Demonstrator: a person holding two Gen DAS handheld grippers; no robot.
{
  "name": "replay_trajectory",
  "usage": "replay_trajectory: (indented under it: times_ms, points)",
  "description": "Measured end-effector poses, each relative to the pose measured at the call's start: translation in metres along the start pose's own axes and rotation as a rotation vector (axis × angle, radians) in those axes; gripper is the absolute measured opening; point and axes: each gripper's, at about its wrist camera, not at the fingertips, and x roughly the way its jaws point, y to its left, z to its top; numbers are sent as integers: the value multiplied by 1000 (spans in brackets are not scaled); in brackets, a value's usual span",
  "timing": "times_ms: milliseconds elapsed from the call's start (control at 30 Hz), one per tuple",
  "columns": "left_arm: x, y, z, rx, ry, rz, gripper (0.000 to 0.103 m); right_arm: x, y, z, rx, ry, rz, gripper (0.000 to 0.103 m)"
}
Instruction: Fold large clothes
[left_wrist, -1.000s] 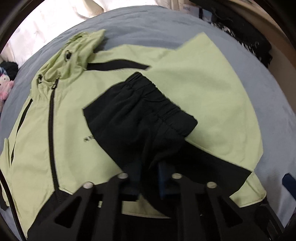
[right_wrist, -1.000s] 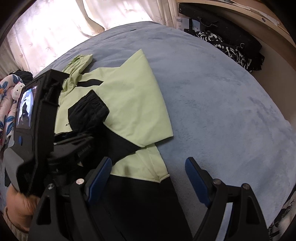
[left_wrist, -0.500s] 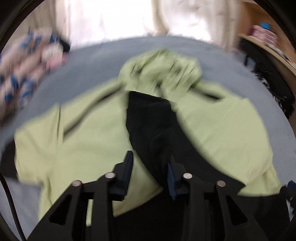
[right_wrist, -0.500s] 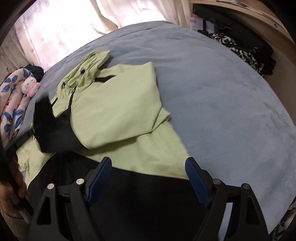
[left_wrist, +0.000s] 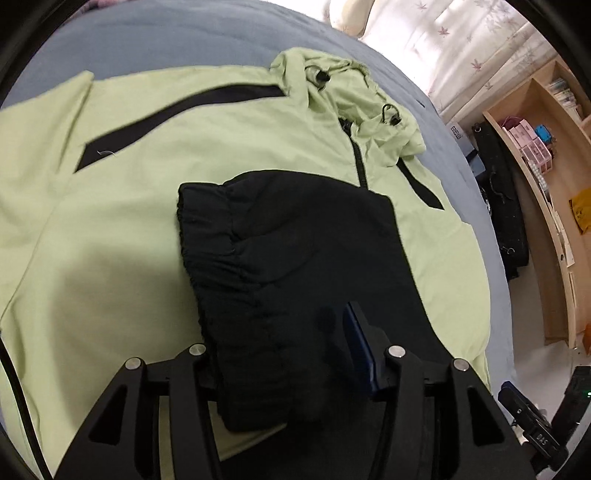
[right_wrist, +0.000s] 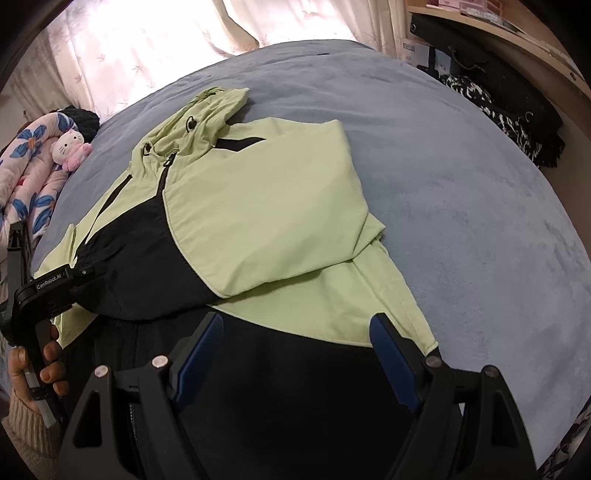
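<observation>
Left wrist view: the left gripper (left_wrist: 288, 354) pinches the black cuffed end of a sleeve (left_wrist: 280, 258), which lies folded across the chest of the green jacket (left_wrist: 110, 221). The hood (left_wrist: 354, 96) is bunched at one o'clock from the sleeve. In the right wrist view, the right gripper (right_wrist: 295, 347) hangs spread above the jacket's black hem (right_wrist: 295, 387), holding nothing. The jacket lies flat on the blue-grey bed (right_wrist: 461, 184). At ten o'clock a plush toy (right_wrist: 70, 146) sits by a floral blanket (right_wrist: 26, 162).
</observation>
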Motion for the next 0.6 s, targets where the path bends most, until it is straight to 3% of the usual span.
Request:
replay_trajectory:
  times_ms: [33,67,100,233,400,467,533,600]
  points:
    - [2,0,3,9,-9,7,43,2,-2,0,8,5,-2,82]
    - [1,1,4,23,-14,23,12,4,-3,0,12,8,-4,82]
    - [6,-5,10,67,2,65,7,6,-4,1,15,13,-9,82]
    - [-1,-39,30,189,-60,141,6,9,-8,7,21,11,-23,82]
    - [-38,-87,67,295,-220,96,6,16,-19,31,-3,-25,-86,82]
    - [-43,-92,77,321,-270,110,6,21,-26,39,0,-21,-95,82]
    - [-35,-86,84,331,-278,163,7,28,-34,48,12,-19,-92,82]
    - [-14,-69,88,307,-223,210,8,37,-42,56,33,-1,-78,82]
